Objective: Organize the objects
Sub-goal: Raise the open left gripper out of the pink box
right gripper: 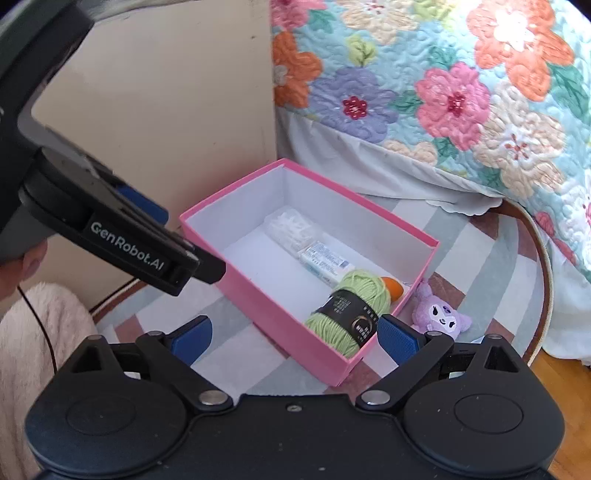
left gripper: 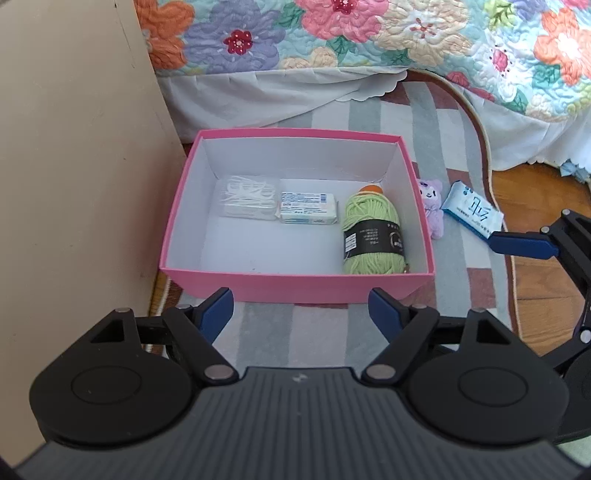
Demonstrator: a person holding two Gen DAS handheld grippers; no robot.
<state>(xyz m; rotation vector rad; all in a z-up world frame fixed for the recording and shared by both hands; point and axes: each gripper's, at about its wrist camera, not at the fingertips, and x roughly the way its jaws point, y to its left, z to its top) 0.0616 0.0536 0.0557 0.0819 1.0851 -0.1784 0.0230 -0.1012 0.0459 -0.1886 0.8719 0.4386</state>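
My left tongs hang spread wide and empty just before the near wall of the pink cardboard box, blue ribbed pads apart. My right tongs are spread too, holding nothing, over the box's near corner. The box is rectangular, white inside, and sits on a striped rug beside a beige cabinet side. Inside it, along the far wall, lies a clear packet of white plastic floss picks, touching a small white tissue pack with blue print. To their right, a soft skein of light green yarn with a black paper band lies lengthwise, an orange tip at its far end. Outside the box, just beside its right wall, a fuzzy purple plush toy lies on the rug, and near it a glossy blue-and-white wipes packet. A quilted floral bedspread hangs behind
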